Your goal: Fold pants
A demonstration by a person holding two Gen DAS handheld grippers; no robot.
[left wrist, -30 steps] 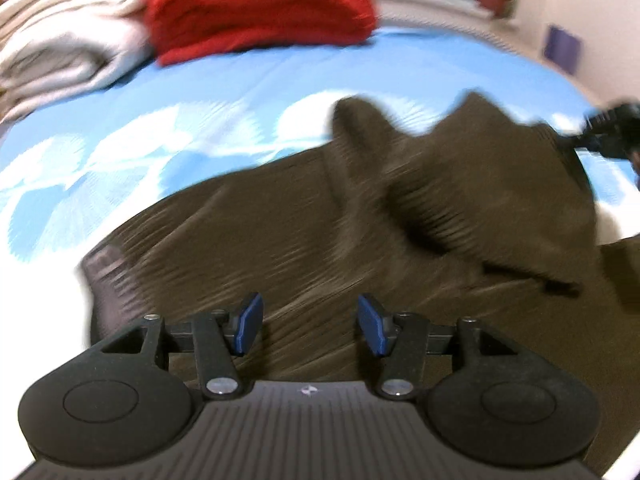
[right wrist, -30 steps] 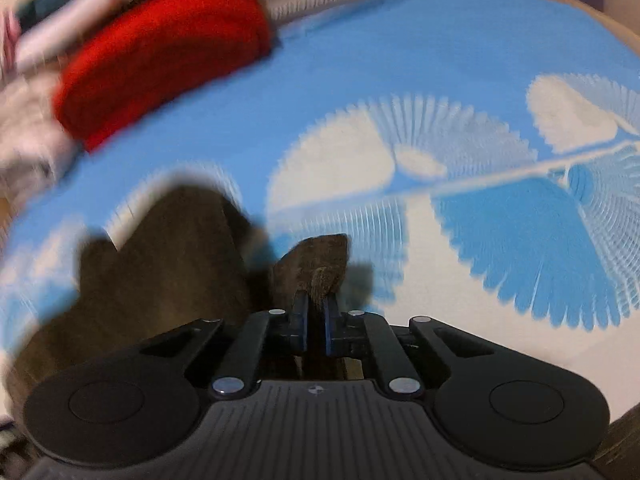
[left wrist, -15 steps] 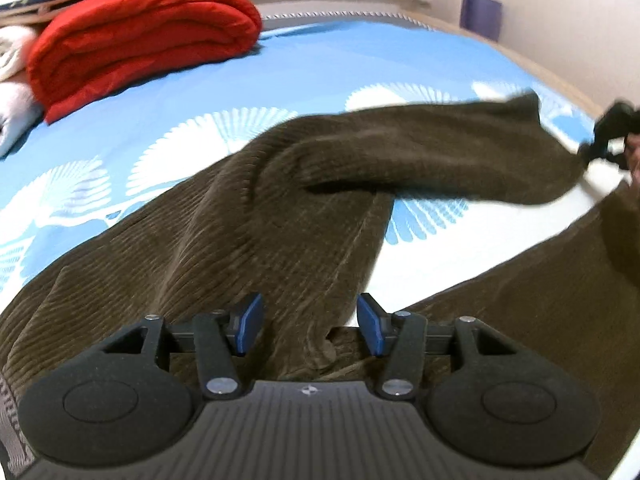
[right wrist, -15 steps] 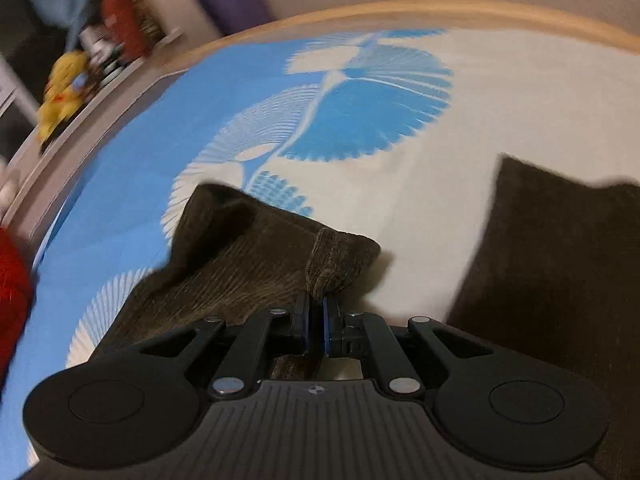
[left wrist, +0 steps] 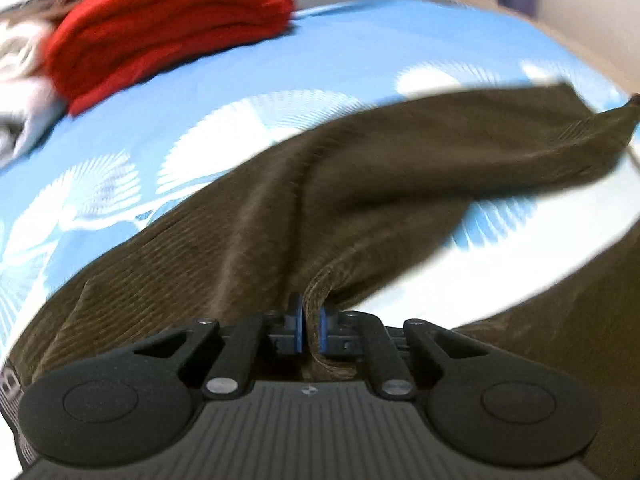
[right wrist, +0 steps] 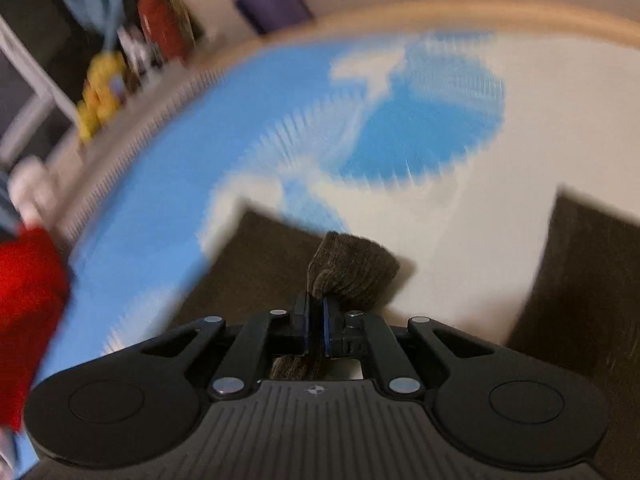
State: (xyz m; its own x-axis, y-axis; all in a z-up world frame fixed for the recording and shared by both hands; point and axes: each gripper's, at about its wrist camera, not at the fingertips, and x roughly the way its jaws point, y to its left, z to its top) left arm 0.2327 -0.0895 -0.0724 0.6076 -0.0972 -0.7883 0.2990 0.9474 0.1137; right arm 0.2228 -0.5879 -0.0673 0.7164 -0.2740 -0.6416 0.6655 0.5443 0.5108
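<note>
Brown corduroy pants (left wrist: 360,208) lie spread on a blue and white bedsheet (left wrist: 224,80). My left gripper (left wrist: 309,322) is shut on a fold of the pants near the crotch. One leg stretches from there to the right, lifted off the sheet. My right gripper (right wrist: 316,320) is shut on the hem end of that leg (right wrist: 352,268), held above the sheet (right wrist: 400,120). The other leg (right wrist: 592,280) lies flat at the right and also shows in the left wrist view (left wrist: 580,320).
A folded red blanket (left wrist: 168,28) and pale bedding (left wrist: 24,80) sit at the bed's far left. The bed's wooden edge (right wrist: 480,20) curves along the far side, with toys (right wrist: 100,96) and a purple box (right wrist: 272,4) beyond it.
My left gripper has closed on the pants fabric; it was open half a second ago. The right gripper has kept its hold on the leg end and swung to the right over the sheet.
</note>
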